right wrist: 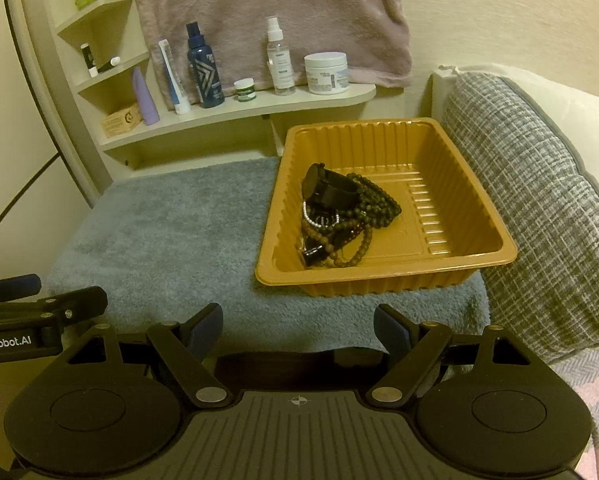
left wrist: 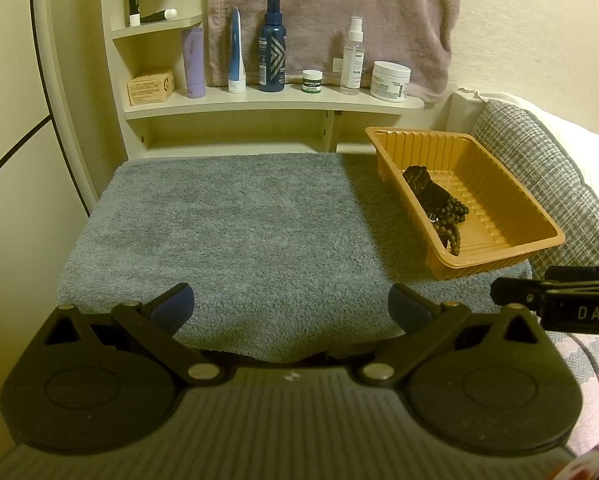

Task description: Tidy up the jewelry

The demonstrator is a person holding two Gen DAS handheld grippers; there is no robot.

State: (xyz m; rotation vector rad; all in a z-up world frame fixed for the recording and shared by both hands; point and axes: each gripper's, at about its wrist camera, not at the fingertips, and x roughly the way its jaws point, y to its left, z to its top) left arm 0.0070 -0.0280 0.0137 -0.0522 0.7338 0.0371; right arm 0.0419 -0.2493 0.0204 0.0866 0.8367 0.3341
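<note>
Toiletry bottles (left wrist: 272, 46) and jars (left wrist: 391, 80) on a shelf (left wrist: 259, 104), beneath a hanging towel (left wrist: 331, 8).

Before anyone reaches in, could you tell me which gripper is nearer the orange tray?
Right. The right gripper faces the orange tray head-on, just short of its near rim; the left gripper sits off to the tray's left.

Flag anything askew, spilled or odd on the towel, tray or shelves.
Two things. The jewelry in the ribbed orange plastic tray is one tangled heap: brown bead strands knotted around a black wristwatch. On the small corner shelf, one black-and-white tube lies tipped over. Nothing spilled.
</note>
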